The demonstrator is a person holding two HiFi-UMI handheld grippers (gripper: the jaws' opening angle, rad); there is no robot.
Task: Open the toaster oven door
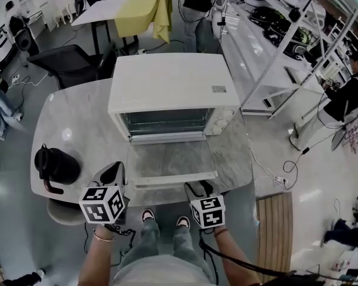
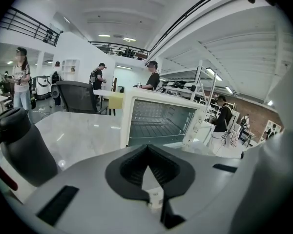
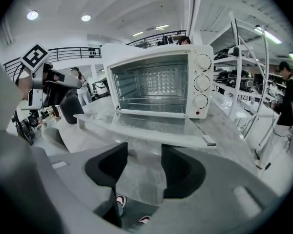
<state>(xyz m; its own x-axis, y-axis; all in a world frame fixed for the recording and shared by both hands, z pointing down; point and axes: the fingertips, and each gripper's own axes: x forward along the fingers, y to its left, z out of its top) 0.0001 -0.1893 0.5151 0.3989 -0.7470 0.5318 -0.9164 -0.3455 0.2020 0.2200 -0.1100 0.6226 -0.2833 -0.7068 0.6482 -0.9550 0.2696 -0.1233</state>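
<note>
The white toaster oven (image 1: 173, 88) sits mid-table on the marble table (image 1: 77, 124), and its glass door (image 1: 173, 159) lies dropped flat toward the person, with the handle (image 1: 176, 179) at the near edge and the wire rack inside in plain sight. The right gripper (image 3: 144, 152) hovers just short of that handle with its jaws apart and nothing between them. The left gripper (image 2: 147, 147) hangs off the door's left corner, jaws pressed together and empty. A black jug (image 1: 56, 164) stands at the table's left.

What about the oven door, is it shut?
No, the toaster oven door lies folded down flat in front of the toaster oven.
</note>
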